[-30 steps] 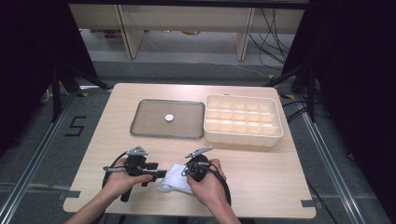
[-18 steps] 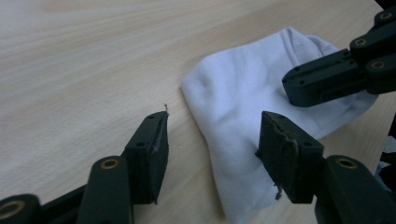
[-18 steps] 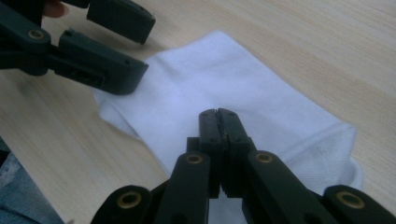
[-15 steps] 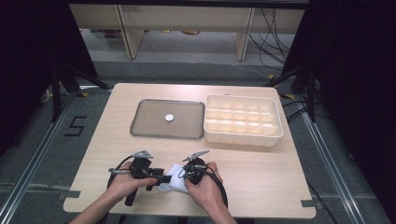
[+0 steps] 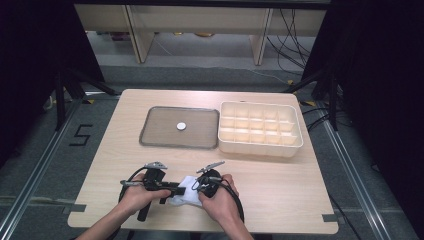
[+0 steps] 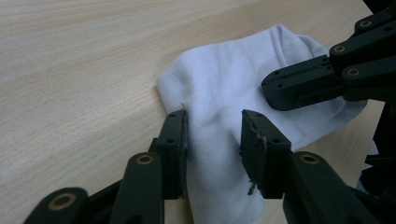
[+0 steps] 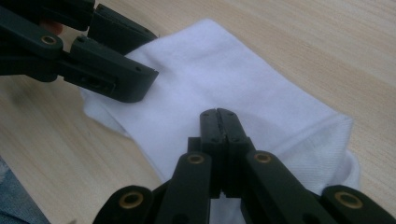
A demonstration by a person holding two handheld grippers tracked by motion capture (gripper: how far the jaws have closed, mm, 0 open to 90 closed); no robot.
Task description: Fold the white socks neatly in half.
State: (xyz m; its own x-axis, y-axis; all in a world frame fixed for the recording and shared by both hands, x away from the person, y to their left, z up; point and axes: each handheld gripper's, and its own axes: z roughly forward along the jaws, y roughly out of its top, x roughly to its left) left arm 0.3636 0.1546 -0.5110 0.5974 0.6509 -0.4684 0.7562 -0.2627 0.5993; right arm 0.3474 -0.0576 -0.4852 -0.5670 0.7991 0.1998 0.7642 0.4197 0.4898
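1. Since the earlier high view, both hands had shifted only slightly at the near edge of the counter point(image 5: 280, 180); the left hand-held gripper point(image 6: 214, 140) had just been closing its jaws, with a fold of the white cloth point(image 6: 224, 88) between them.
2. Left hand-held gripper, left gripper view: the two black jaws stood partly spread on either side of a raised fold of the cloth. The pads were close to the fabric; a firm pinch could not be confirmed.
3. Right hand-held gripper point(image 7: 218, 113), right gripper view: the jaws were pressed together, tips meeting over the cloth point(image 7: 243, 88). Whether fabric was caught between the tips could not be told.
4. Cloth position: it lay crumpled on the counter near the front edge, between the two hands in the high view point(image 5: 186, 191), touching the wood.
5. Left hand point(image 5: 137, 192) and right hand point(image 5: 220, 197) came in from the bottom of the high view, each wrapped round its tool, the tools pointing inward at each other across the cloth.
6. Left gripper view: the jaws of the right hand-held gripper entered from the right and rested on the far part of the cloth.
7. Right gripper view: the jaws of the left hand-held gripper entered from the upper left, over the far corner of the cloth.
8. Farther back on the counter: a flat grey tray point(image 5: 150, 135) holding one small white round object point(image 5: 181, 126), and just beside it on the right a cream compartment box point(image 5: 260, 148).
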